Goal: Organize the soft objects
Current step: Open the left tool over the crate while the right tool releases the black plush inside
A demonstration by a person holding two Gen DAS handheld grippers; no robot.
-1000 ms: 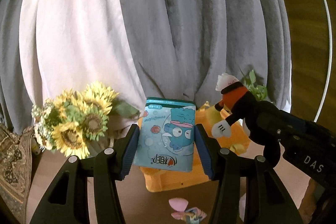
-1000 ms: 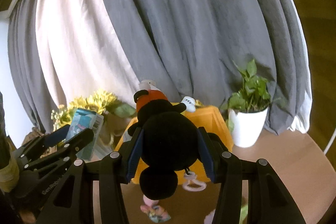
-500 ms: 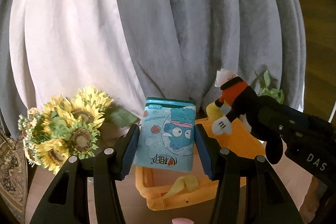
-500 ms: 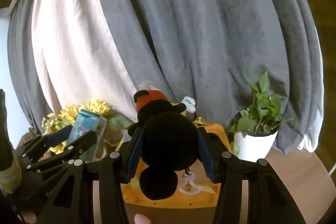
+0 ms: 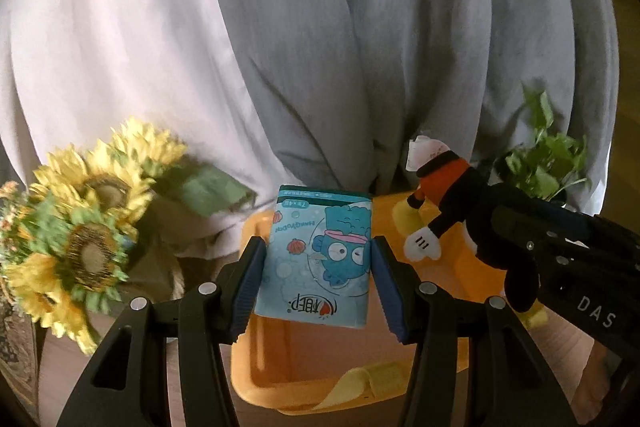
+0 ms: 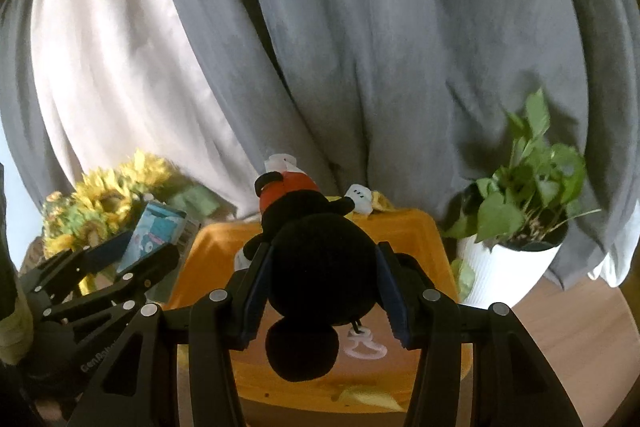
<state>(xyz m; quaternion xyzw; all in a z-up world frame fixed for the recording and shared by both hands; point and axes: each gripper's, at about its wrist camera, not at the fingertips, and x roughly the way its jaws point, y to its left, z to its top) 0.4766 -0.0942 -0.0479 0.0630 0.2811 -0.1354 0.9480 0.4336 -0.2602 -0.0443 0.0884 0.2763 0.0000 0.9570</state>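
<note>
tissue pack (image 5: 318, 259) and plush mouse (image 6: 320, 267) gripped above orange bin (image 6: 416, 227).

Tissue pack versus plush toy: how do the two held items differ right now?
The tissue pack is flat, rectangular, blue and printed; the plush toy is rounded, black and fuzzy. The left gripper clamps the pack; the right gripper clamps the toy. Both hang above the orange bin.
</note>
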